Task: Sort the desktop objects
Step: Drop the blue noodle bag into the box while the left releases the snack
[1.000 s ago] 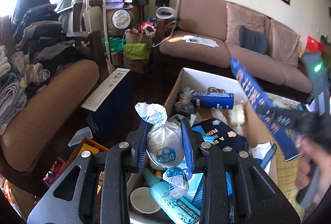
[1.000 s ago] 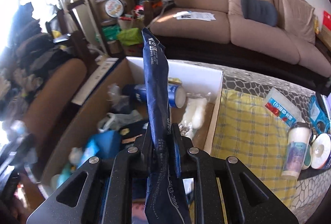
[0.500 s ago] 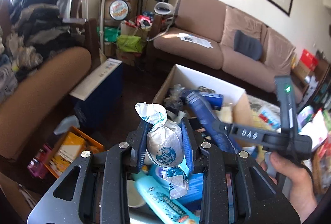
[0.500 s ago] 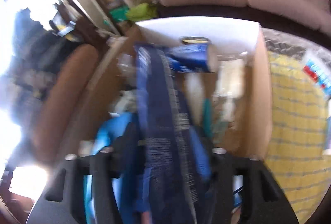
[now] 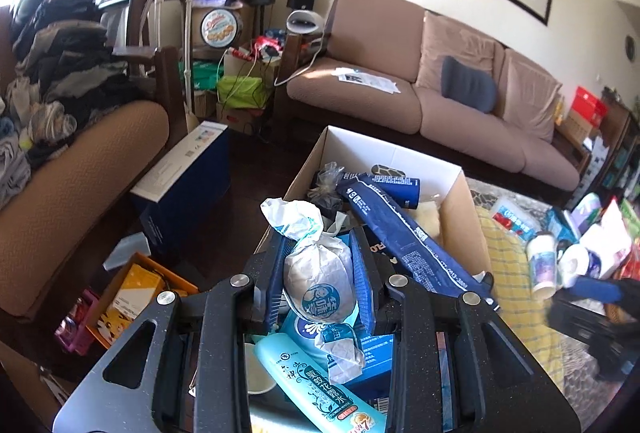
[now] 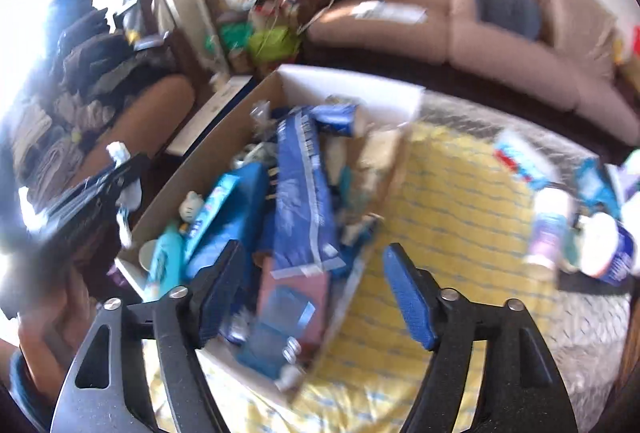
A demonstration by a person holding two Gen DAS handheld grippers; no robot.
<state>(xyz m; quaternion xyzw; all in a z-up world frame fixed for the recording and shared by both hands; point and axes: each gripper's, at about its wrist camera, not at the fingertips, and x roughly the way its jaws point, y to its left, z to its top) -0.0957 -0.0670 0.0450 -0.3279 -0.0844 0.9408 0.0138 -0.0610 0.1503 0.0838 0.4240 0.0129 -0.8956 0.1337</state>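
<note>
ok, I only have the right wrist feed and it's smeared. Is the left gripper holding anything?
Observer: Yes. The left gripper is shut on a white wrapped packet with a round blue logo.
Operator: Gripped square, or by an end?
Observer: Around its fat middle. The twisted ends of the wrapper stick out above and below the jaws.
Operator: What is on the floor left of the cardboard box? A hand blocks it for me.
Observer: An open orange box with some papers in it. It sits on the dark floor, apart from the cardboard box.
</note>
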